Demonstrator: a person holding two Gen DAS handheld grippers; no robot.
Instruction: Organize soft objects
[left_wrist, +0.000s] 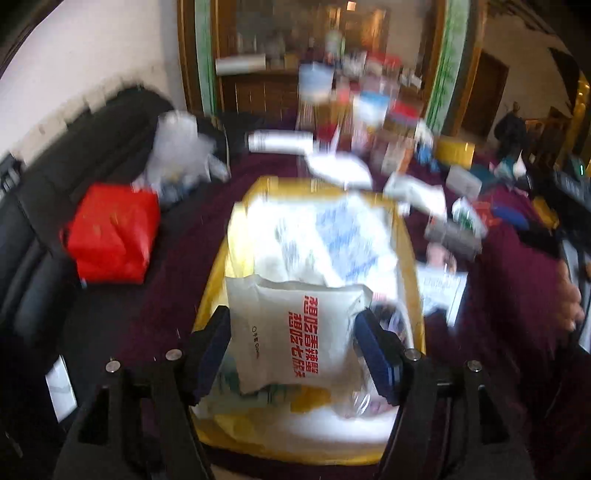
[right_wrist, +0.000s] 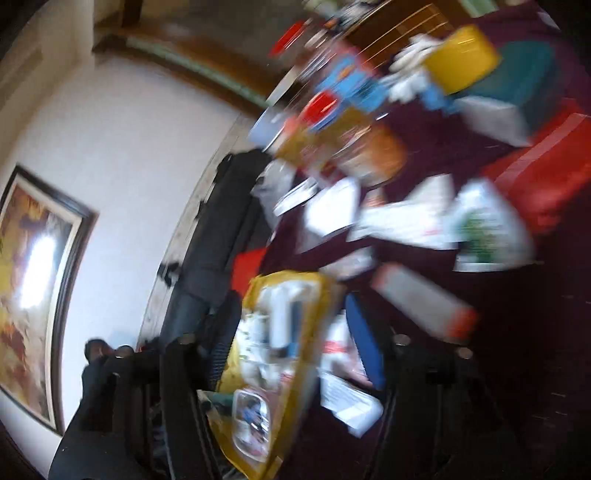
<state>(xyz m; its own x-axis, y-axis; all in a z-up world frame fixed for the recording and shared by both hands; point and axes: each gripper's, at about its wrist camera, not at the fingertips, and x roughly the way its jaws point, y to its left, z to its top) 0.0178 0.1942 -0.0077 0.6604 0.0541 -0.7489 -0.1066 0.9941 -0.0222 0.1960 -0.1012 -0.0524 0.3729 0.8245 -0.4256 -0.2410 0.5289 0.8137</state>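
The white bag with red lettering (left_wrist: 295, 332) lies right between my left tongs (left_wrist: 295, 354), on top of the heap in the yellow bin (left_wrist: 210, 295) just ahead of and below them. Its long axis runs away from me, along the line the tongs point, so the two blue pads (left_wrist: 376, 354) flank its long sides. The left tongs stand spread, and I judge that the pads are not pressing the bag: a sliver of gap shows on each side, though blur keeps me from being sure. The bag looks to be resting in the bin, not hanging from me.

My right tongs (right_wrist: 291, 354) are spread too, with nothing pinched between them. Their view is rolled and badly smeared. The yellow bin (right_wrist: 321, 288) sits straight ahead of them, and loose white packets (right_wrist: 347, 402) lie on the maroon counter (right_wrist: 517, 350) just to their right side.

The left tongs are nearer the bag. For whatever soft piece goes in next, I judge the right is better placed, since the scattered packets lie on its side of the bin.
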